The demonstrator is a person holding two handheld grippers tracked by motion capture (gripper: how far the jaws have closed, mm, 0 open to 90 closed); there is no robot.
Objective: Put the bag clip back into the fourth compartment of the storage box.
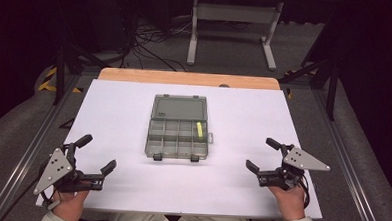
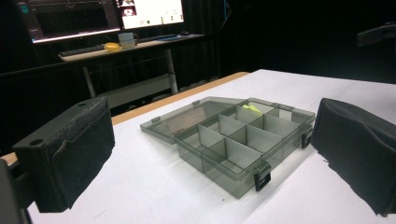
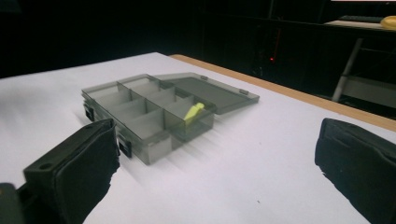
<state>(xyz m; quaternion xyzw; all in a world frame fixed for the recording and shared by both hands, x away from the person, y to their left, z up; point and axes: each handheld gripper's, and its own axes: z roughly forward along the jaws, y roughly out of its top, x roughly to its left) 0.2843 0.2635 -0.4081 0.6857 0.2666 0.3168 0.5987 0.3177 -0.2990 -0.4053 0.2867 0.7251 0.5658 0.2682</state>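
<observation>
We see a white-topped table (image 1: 131, 177) with a wooden far edge; on it lies an open grey compartment box (image 1: 178, 133).

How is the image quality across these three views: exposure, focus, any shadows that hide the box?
High view: white table bright, surroundings dark, organizer box slightly soft. Left gripper view: box sharp, near fingers a little soft. Right gripper view: fingers blurred, faint shadow beside the box, yellow piece clear.
</observation>
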